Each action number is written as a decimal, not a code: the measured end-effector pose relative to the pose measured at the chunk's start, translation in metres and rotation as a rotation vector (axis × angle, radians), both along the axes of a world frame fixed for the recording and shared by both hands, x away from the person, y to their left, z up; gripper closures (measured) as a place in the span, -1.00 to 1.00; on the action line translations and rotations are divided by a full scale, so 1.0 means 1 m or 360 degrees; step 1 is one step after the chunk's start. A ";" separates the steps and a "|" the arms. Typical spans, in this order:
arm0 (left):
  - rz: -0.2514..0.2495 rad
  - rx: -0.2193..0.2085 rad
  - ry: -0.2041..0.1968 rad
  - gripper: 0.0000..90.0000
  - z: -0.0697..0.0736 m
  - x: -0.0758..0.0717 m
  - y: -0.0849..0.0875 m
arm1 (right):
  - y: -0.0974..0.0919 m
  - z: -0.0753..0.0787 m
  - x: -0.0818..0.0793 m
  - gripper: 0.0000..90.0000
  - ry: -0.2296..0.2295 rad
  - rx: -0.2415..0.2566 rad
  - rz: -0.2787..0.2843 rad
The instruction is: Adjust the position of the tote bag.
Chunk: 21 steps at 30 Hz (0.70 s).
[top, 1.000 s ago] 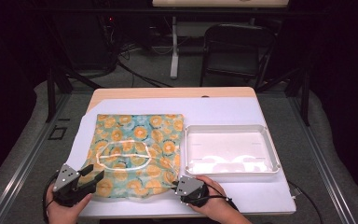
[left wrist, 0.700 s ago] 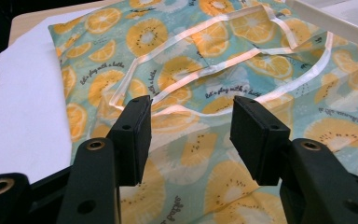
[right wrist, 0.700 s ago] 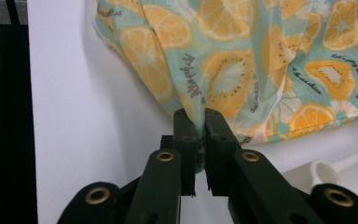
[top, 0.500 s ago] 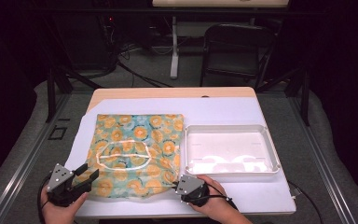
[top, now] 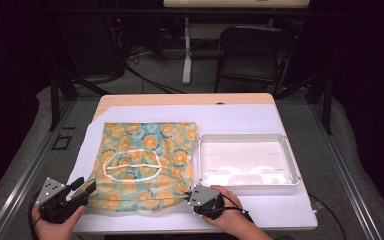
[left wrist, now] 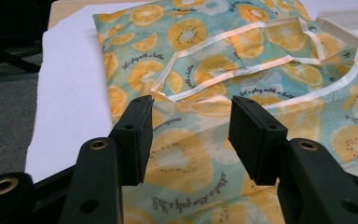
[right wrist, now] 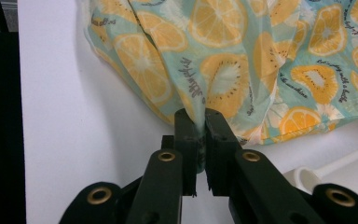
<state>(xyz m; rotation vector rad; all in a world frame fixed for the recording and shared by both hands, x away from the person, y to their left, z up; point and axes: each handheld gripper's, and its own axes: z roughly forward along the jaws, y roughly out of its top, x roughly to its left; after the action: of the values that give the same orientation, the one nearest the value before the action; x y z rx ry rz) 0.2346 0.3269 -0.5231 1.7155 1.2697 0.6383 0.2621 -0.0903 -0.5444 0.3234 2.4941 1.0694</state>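
Beside the white tray [top: 248, 161], on its left, the orange-print bag [top: 145, 165] lay flat on the counter [top: 240, 117], thin, soft and light, likely to sag and slip rather than hold shape. Right tongs [right wrist: 200, 140] had just been closing and were clamped on the bag corner nearest the tray. Left tongs [left wrist: 189, 135] stood apart over the far corner, the sensible second hold.

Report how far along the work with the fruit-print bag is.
Done: the right gripper is shut on the bag's near right corner. In hand: the left gripper, jaws open, sits at the near left corner without pinching it. Left: grip that corner; the bag lies flat beside the white tray.
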 end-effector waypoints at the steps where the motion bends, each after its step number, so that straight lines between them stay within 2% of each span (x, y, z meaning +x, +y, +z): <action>1: 0.0011 0.0003 0.0001 0.11 0.000 -0.001 0.002 | 0.000 0.000 0.000 0.89 -0.0003 -0.0001 -0.0001; 4: 0.0072 -0.0040 0.0001 0.11 -0.001 -0.002 0.007 | 0.001 0.000 0.000 0.89 0.0000 0.0019 -0.0004; 10: 0.0186 -0.0081 0.0032 0.10 -0.002 -0.005 0.020 | 0.003 0.000 0.002 0.87 0.0004 0.0023 0.0010; 20: 0.0217 -0.0108 0.0083 0.08 -0.005 -0.005 0.025 | 0.003 0.000 0.002 0.83 0.0004 0.0029 0.0015; 21: 0.0215 -0.0113 0.0086 0.08 -0.005 -0.005 0.025 | 0.003 0.001 0.002 0.83 0.0002 0.0004 0.0022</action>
<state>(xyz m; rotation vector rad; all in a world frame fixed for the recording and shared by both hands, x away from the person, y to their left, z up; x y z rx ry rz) 0.2298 0.3519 -0.5279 1.6085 1.4390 0.6212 0.2642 -0.0873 -0.5435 0.3079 2.4995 1.0786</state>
